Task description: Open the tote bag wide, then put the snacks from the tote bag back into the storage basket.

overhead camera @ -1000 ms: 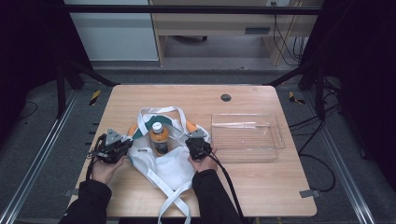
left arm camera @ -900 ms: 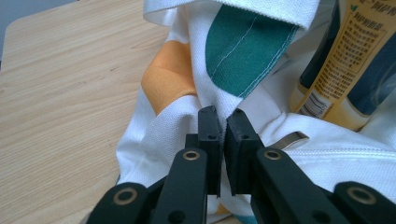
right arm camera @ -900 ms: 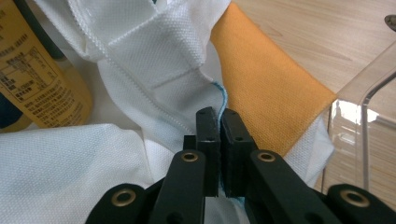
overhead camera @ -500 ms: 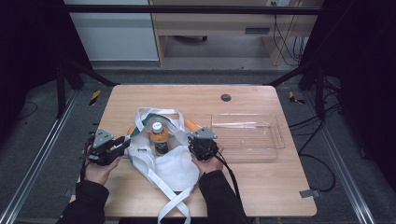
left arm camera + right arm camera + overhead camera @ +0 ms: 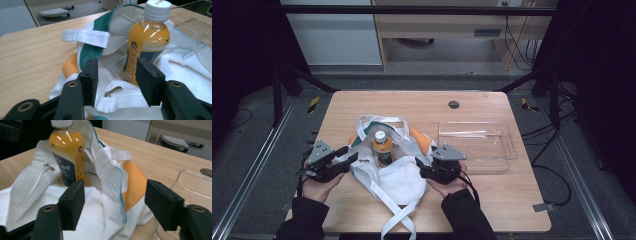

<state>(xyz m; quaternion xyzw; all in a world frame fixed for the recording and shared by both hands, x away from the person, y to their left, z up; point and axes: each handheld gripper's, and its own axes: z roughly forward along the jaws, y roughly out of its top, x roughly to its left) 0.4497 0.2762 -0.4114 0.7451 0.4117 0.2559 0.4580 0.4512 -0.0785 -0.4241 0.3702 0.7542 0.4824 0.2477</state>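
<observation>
A white tote bag (image 5: pixel 399 180) with green and orange panels lies open on the wooden table, its straps trailing toward the near edge. An orange-juice bottle (image 5: pixel 382 148) with a white cap stands upright inside its mouth. My left gripper (image 5: pixel 349 159) is at the bag's left edge, open, with the bag's rim (image 5: pixel 110 102) and the bottle (image 5: pixel 147 35) just beyond its jaws. My right gripper (image 5: pixel 419 167) is at the bag's right side, open wide. In the right gripper view the bag's fabric (image 5: pixel 110 202) lies between the jaws and the bottle (image 5: pixel 67 152) stands farther back.
A clear plastic tray (image 5: pixel 512 150) sits right of the bag, close to my right hand; its corner (image 5: pixel 190 182) is beside the right jaw. A small dark round cap (image 5: pixel 454 104) sits in the table's far side. A metal zipper pull (image 5: pixel 113 90) lies on the bag.
Both grippers have drawn away from the bag's middle: the left one to the left, the right one to the right and nearer the table's front. The bottle and bag stay put.
</observation>
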